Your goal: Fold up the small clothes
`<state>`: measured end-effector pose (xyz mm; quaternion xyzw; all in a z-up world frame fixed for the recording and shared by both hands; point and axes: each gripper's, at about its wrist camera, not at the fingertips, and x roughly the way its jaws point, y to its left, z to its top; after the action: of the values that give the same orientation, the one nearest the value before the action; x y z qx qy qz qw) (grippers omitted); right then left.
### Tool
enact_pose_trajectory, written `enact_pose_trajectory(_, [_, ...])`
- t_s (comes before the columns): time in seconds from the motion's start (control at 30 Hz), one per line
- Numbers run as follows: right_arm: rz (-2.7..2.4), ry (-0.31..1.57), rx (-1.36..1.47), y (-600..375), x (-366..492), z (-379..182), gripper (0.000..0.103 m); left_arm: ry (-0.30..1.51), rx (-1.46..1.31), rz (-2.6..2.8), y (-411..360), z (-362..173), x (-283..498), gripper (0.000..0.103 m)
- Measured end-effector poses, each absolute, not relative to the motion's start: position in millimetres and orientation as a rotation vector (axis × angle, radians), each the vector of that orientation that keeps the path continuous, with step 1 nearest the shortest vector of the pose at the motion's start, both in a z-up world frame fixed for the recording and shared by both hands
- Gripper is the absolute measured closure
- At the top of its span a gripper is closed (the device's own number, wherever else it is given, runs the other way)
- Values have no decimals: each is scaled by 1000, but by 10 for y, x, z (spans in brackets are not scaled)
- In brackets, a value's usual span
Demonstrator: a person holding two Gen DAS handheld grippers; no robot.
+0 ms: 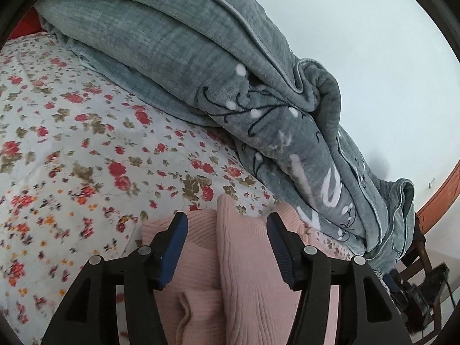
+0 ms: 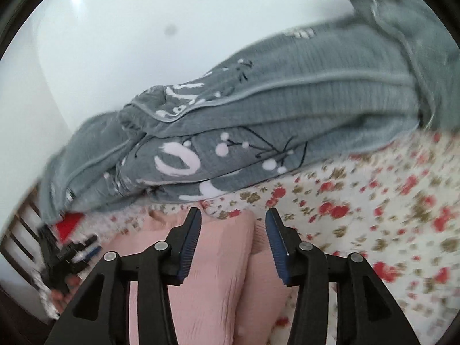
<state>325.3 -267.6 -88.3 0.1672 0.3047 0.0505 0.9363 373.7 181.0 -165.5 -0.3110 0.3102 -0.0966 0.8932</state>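
The left gripper [image 1: 227, 244] and the right gripper [image 2: 233, 238] both hang over a bed, each tipped forward and downward, each with its jaws standing partly apart and nothing pressed between the blue pads. Behind them a grey blanket [image 1: 178, 57] lies heaped along the far edge of the flowered sheet [image 1: 57, 143]; in the right wrist view the same blanket [image 2: 287, 109] fills the middle. The pink sweater [image 1: 253, 273] lies directly below and just ahead of both tools, folded lengthwise, its long axis running straight away from each camera. A raised fold sits within the gap of each tool, seen again in the right wrist view [image 2: 218, 258], touching neither pad. Neither hand looks clearly nearer; the next grasp would likely begin from the garment's near end.
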Motion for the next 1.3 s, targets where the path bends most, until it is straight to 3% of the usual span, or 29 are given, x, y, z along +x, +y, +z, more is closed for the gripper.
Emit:
enact_pose_trajectory(0.3, [64, 776, 342, -2777, 2776, -1119, 41, 678, -647, -186, 2119, -1590, 3144, 39])
enact_pose_trajectory(0.5, [125, 911, 498, -2926, 2881, -1507, 41, 772, -734, -232, 2383, -1820, 2828, 36])
enact_pose_trajectory(0.9, [176, 989, 535, -2772, 3204, -1648, 37, 880, -791, -399, 2107, -1952, 3170, 34])
enact_pose_trajectory(1.07, [187, 1016, 512, -2698, 3344, -1684, 30, 907, -753, -420, 1921, -1951, 3332, 26])
enact_pose_trajectory(1.3, [186, 1025, 473, -2570, 3544, -1722, 26, 957, -744, -402, 1731, -1967, 3513, 26])
